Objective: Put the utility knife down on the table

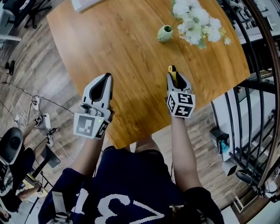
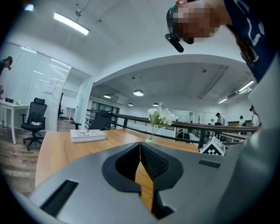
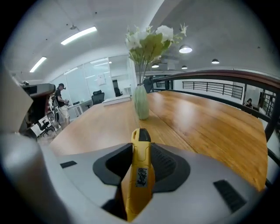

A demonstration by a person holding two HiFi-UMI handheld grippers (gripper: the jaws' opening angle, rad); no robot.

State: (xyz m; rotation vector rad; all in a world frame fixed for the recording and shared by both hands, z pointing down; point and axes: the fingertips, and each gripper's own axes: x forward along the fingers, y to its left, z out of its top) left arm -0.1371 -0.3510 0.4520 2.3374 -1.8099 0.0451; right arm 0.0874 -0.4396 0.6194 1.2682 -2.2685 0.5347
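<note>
A yellow utility knife (image 3: 139,173) with a black tip stands on edge between the jaws of my right gripper (image 3: 140,164), which is shut on it. In the head view the knife (image 1: 172,73) sticks out past the right gripper (image 1: 175,78), held over the wooden table (image 1: 131,48) near its front edge. My left gripper (image 1: 105,83) hovers over the table to the left, its jaws shut with nothing between them. Its pads meet in the left gripper view (image 2: 140,162).
A small green vase (image 1: 165,33) with white flowers (image 1: 194,19) stands on the table ahead of the right gripper. A white book (image 1: 85,4) lies at the far edge. A dark railing (image 1: 258,87) runs along the right side.
</note>
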